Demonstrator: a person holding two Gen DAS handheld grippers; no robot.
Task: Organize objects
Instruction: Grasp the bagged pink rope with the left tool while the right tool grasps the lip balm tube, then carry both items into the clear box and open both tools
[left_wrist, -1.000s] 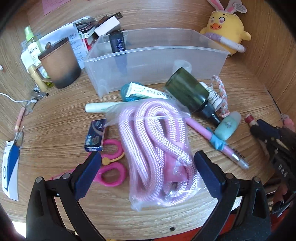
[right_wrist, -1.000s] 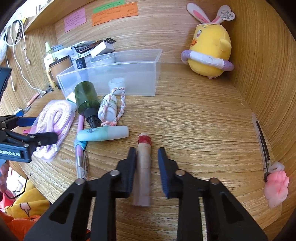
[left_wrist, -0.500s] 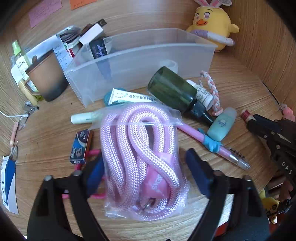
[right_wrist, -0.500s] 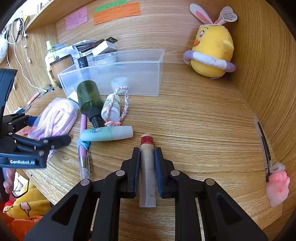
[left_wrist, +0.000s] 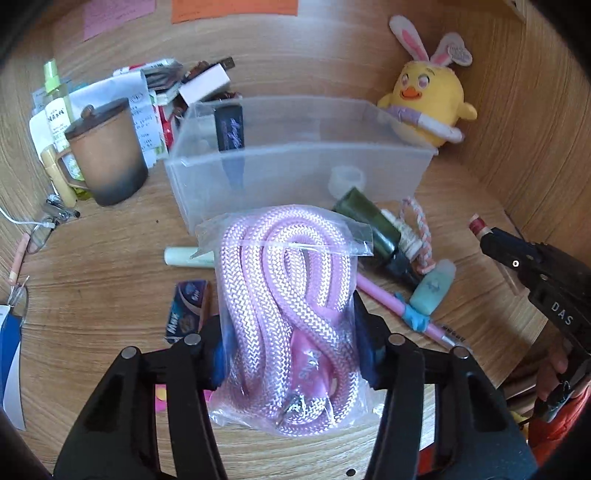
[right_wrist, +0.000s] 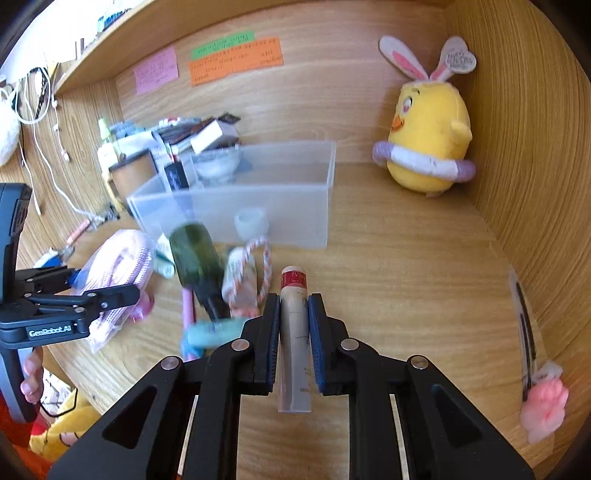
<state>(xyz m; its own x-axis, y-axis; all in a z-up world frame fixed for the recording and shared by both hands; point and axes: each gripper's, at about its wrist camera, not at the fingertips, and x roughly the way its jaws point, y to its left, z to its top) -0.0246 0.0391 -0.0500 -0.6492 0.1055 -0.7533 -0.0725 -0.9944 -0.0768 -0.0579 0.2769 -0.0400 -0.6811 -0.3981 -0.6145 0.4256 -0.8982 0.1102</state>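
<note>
A clear bag of coiled pink rope (left_wrist: 288, 314) sits between the blue pads of my left gripper (left_wrist: 291, 354). Its jaws are closing and the pads press both sides of the bag, which hangs slightly above the desk. From the right wrist view the same bag (right_wrist: 118, 262) and left gripper (right_wrist: 107, 291) show at the left. My right gripper (right_wrist: 293, 317) is shut on a beige tube with a red cap (right_wrist: 293, 291), held off the desk. A translucent plastic bin (left_wrist: 295, 166) stands behind, holding a black item and a small white cup.
Lying in front of the bin are a dark green bottle (left_wrist: 369, 225), a pink pen (left_wrist: 384, 299), a mint tube (left_wrist: 432, 288) and a small blue box (left_wrist: 188, 310). A brown mug (left_wrist: 107, 155) stands left, a yellow plush chick (left_wrist: 428, 99) back right, and a pink paw clip (right_wrist: 543, 406) far right.
The left jaws came in from wide open onto the rope bag, and the bag rose. The right jaws closed on the beige tube and lifted it off the desk.
</note>
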